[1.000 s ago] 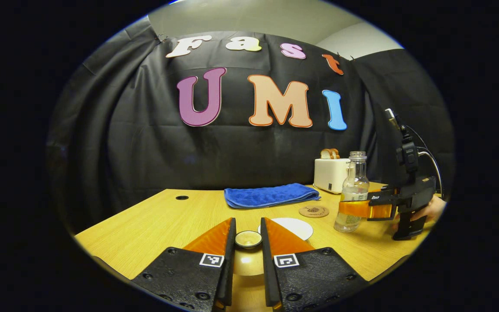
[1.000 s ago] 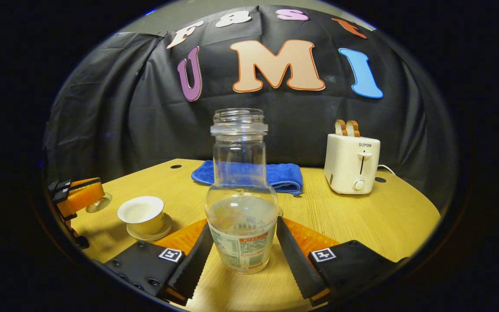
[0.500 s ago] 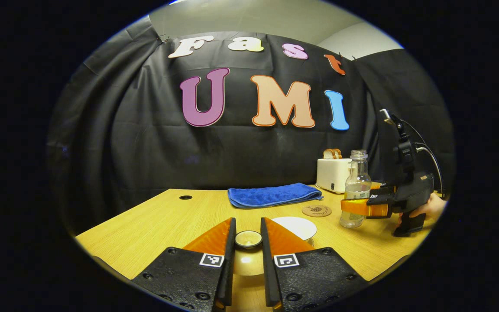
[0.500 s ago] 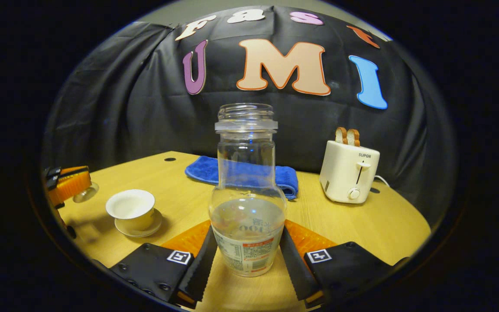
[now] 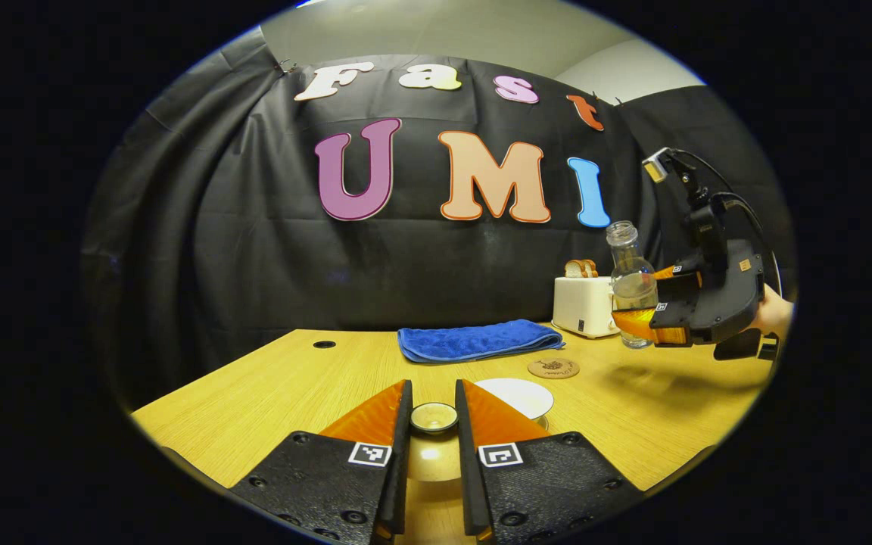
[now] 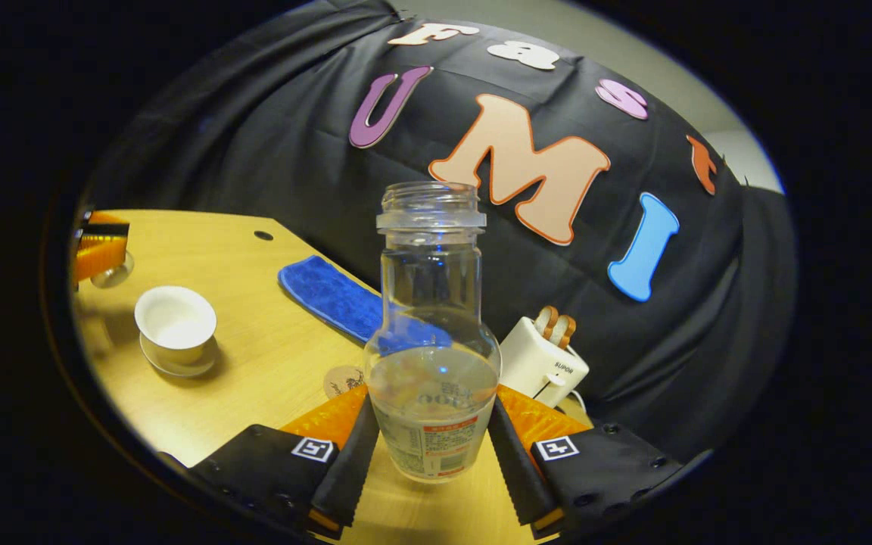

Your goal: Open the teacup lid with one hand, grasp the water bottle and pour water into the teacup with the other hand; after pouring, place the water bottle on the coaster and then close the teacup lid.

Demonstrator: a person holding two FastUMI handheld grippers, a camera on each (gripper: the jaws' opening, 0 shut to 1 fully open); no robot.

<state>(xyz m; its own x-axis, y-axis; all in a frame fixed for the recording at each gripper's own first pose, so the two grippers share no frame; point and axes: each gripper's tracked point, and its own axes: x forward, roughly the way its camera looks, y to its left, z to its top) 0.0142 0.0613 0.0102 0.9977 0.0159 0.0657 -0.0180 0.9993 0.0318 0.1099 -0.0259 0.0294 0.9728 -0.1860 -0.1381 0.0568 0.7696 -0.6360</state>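
Black cloth wall [image 5: 254, 250] hangs creased before me; a pale plaster wall [image 5: 436, 30] rises above it; the wooden tabletop [image 5: 277, 378] below has a round cable hole [image 5: 324, 344].

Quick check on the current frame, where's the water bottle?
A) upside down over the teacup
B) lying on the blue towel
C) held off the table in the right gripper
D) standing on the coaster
C: the right gripper has both fingers clamped on the water bottle, and the left gripper view shows the bottle raised above the table, with the coaster bare.
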